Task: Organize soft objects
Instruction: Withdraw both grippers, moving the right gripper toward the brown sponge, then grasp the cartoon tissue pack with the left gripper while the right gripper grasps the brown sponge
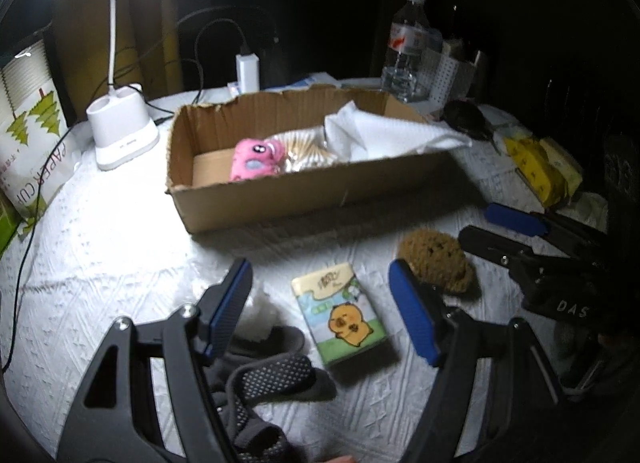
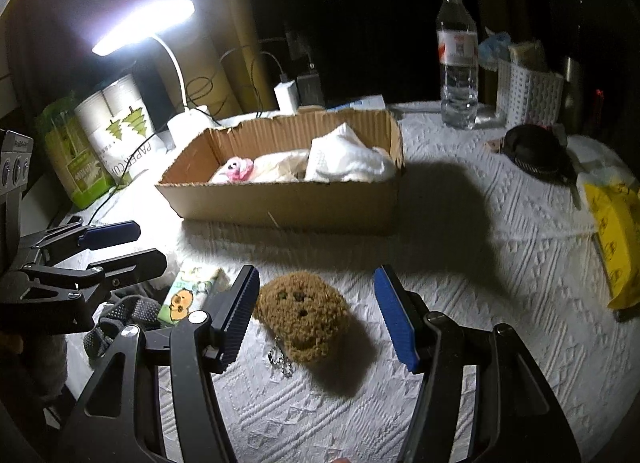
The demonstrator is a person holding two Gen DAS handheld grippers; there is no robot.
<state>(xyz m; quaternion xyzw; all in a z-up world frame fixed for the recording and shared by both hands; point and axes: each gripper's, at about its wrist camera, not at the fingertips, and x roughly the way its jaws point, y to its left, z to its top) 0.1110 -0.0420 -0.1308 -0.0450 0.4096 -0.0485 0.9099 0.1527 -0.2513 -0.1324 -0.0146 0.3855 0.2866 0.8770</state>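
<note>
Left gripper (image 1: 322,305) released over the tissue pack (image 1: 343,321); right gripper (image 2: 316,317) released around the brown plush toy (image 2: 303,315), cardboard box (image 2: 296,199) at 12 o'clock.

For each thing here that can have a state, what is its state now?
left gripper: open, empty
right gripper: open, empty
cardboard box: open, partly filled
desk lamp: on
water bottle: capped, upright
brown plush: on table, outside box
tissue pack: flat on table

Right tool (image 2: 316,319) gapes around brown plush (image 2: 303,315), cardboard box (image 2: 288,199) beyond
</note>
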